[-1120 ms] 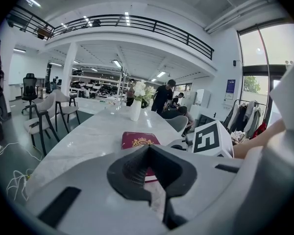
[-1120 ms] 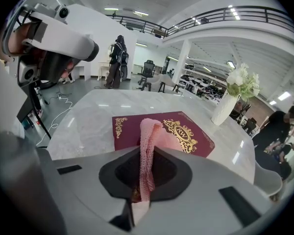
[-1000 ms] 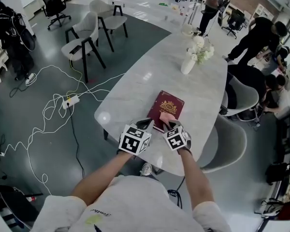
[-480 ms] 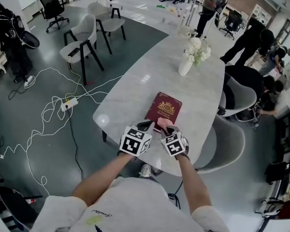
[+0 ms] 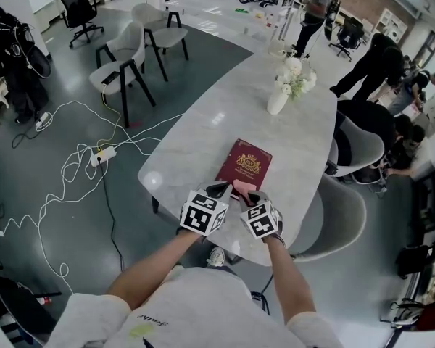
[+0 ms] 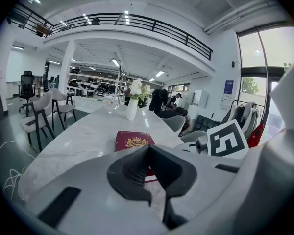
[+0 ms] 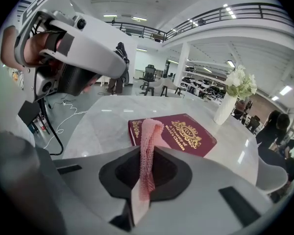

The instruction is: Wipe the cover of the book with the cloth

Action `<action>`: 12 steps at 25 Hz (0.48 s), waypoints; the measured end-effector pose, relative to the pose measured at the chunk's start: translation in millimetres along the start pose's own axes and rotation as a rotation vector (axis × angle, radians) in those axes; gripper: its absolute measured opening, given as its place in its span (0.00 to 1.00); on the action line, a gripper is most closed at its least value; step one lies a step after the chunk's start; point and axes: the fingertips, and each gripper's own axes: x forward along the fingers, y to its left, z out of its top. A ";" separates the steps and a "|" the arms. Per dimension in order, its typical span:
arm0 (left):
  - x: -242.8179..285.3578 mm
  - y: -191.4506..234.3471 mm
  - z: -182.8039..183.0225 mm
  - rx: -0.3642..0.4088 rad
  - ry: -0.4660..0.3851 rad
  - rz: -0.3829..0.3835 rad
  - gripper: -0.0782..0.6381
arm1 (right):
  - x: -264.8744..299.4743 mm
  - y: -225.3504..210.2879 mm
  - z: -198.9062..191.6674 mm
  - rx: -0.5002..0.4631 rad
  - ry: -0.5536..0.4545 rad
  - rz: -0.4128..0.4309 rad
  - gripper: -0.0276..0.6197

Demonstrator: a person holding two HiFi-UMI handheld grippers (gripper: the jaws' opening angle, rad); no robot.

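Right gripper (image 5: 248,193) pinches the pink cloth (image 7: 148,146) at the near edge of the maroon book (image 5: 245,164), flat on the marble table (image 5: 203,122); left gripper (image 5: 221,189), jaws together and empty, just beside.

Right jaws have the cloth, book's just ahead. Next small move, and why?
Probably ease the right gripper forward and down, dragging the cloth across the book cover: the cloth is pinched in its jaws, its tip only at the book's near edge.

Pink cloth (image 7: 148,146), maroon gold-crested book (image 7: 186,131).
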 end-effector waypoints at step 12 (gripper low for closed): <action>10.9 9.0 6.6 -0.013 -0.004 0.022 0.12 | -18.8 -49.8 65.1 -0.044 -0.132 -0.065 0.07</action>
